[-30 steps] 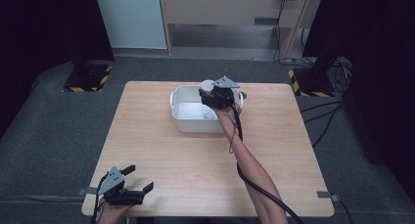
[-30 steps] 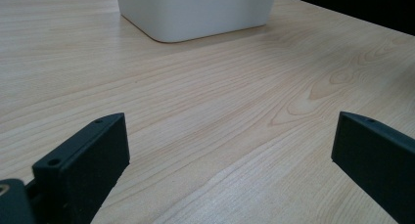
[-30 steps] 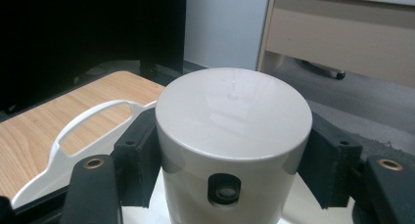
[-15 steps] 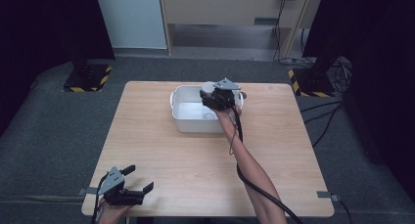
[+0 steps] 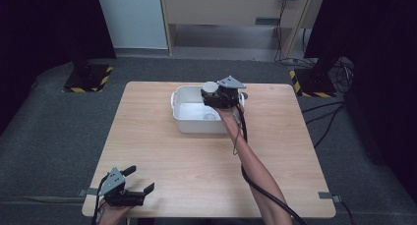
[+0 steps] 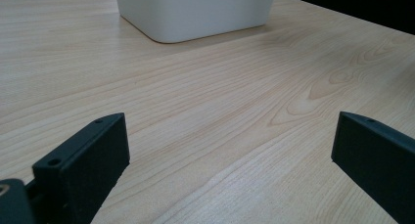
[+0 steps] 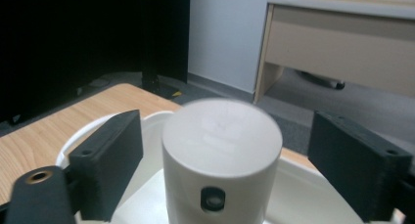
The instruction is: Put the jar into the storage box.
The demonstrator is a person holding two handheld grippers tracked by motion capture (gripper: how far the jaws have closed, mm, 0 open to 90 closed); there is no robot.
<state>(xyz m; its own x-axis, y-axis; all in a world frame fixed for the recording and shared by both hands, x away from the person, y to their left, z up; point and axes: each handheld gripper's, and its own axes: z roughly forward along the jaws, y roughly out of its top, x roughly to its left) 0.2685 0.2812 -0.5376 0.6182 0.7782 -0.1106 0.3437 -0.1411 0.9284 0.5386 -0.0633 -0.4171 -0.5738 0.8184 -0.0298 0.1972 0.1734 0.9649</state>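
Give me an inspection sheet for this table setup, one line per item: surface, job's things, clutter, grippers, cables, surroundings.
Surface: light wooden table, bare across its near half.
Job's things: white plastic tub at the far middle; white cylinder standing between the right gripper's jaws over the tub.
Clutter: nothing seen.
Grippers: left gripper at the near left edge, jaws wide apart over bare wood; right gripper over the tub's right end, jaws apart on either side of the cylinder, not touching it.
Cables: black cable trailing along the right forearm; more cables on the floor at right.
Surroundings: grey carpet, wooden desk behind, black stands with hazard-striped bases.
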